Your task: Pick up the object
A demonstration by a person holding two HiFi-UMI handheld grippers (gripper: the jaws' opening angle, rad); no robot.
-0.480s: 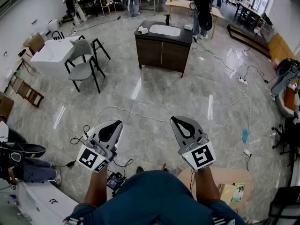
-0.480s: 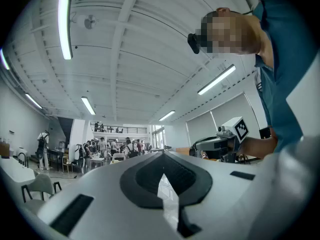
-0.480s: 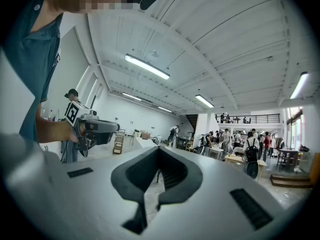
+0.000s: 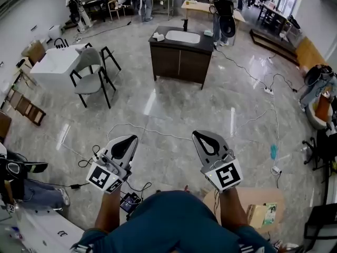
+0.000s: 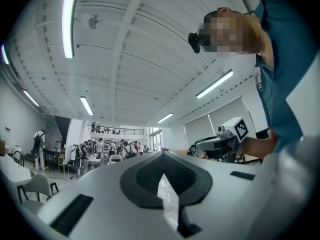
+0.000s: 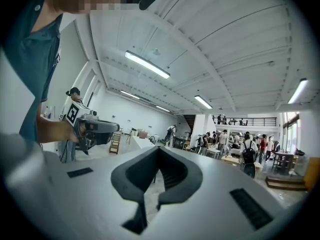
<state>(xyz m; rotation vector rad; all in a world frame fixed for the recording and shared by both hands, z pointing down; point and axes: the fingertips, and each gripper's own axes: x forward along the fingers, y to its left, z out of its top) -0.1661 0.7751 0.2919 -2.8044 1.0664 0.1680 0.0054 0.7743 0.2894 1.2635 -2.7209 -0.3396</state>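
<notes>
I cannot tell which object the task means. My left gripper [image 4: 128,140] and right gripper [image 4: 200,136] are held side by side at waist height over the grey floor, both pointing forward. In the left gripper view the left gripper [image 5: 162,159] has its dark pads together with nothing between them. The right gripper [image 6: 159,151] looks the same in the right gripper view, pads closed and empty. A dark cabinet [image 4: 179,62] with a white basin [image 4: 182,36] stands a few metres ahead, with small items on its top.
A grey chair [image 4: 90,80] and a white table [image 4: 55,62] stand to the left. Cables [image 4: 158,133] run across the floor. A cardboard box [image 4: 253,207] sits by my right foot. Several people stand at tables in the back.
The head view has shifted a little, so the room sits slightly higher and further left in the frame. Both grippers stay where they were, still shut.
</notes>
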